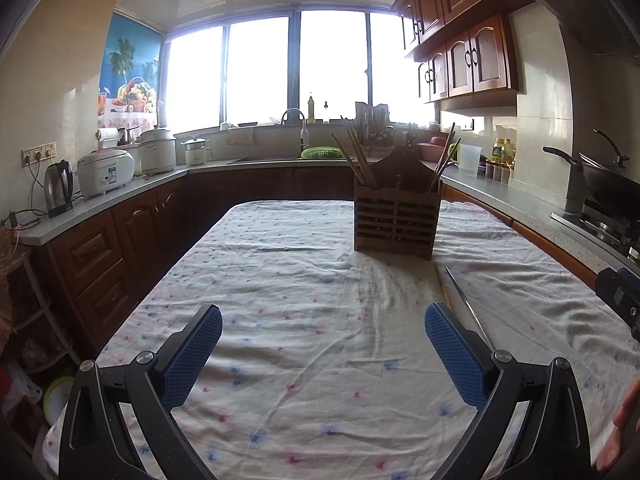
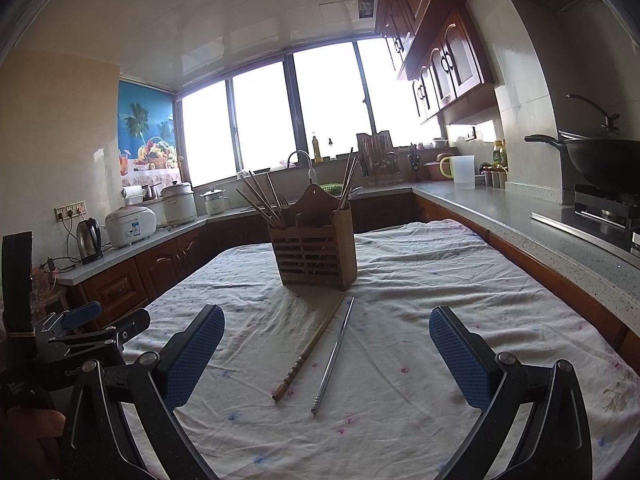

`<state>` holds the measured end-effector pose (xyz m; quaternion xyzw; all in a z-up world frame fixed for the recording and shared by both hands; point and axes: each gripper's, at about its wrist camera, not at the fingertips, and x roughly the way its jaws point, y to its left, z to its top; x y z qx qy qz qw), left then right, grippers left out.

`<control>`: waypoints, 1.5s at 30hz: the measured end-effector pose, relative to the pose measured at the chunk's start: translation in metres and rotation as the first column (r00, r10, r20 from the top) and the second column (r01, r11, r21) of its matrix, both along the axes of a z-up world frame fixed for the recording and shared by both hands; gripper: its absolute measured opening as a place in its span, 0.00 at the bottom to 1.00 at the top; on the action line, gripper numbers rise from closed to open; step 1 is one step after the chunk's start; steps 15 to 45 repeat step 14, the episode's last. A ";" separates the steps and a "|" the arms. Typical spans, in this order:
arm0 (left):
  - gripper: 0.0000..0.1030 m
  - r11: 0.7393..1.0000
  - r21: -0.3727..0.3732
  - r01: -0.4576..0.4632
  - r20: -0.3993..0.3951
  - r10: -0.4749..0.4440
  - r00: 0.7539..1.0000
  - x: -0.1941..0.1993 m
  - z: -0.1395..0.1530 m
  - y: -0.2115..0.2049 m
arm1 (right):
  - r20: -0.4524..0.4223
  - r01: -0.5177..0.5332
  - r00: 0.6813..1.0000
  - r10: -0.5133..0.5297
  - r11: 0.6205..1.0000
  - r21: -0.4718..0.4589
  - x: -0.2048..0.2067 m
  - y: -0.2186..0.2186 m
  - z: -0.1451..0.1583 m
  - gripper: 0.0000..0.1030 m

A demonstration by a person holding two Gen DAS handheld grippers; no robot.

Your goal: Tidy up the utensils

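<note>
wooden holder (image 2: 314, 246) behind two loose chopsticks (image 2: 320, 354), both claws spread

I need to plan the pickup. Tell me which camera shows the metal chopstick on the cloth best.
The right wrist view: the metal chopstick lies whole between the open fingers, beside the wooden chopstick. The left wrist view shows only part of it, cut off behind the finger.

Bright window (image 1: 296, 72) glares over sink counter (image 1: 256, 162); dark wood cabinets (image 1: 468, 60) line right wall; floral-clothed table (image 1: 304, 280) centre.
</note>
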<state>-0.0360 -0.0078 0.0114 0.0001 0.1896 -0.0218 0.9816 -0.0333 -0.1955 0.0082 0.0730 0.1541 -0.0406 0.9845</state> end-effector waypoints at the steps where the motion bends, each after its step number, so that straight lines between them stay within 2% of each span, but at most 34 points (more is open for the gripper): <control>1: 0.99 1.000 -0.001 0.000 -0.002 0.000 1.000 0.001 0.000 0.000 | -0.002 0.001 1.000 -0.001 1.000 0.001 0.001 0.000 0.001 1.00; 14: 0.99 1.000 -0.014 0.014 -0.015 -0.015 1.000 0.011 0.004 -0.004 | -0.042 0.013 0.999 -0.011 1.000 0.028 0.017 -0.004 -0.003 1.00; 45: 0.99 1.000 -0.014 0.014 -0.015 -0.015 1.000 0.011 0.004 -0.004 | -0.042 0.013 0.999 -0.011 1.000 0.028 0.017 -0.004 -0.003 1.00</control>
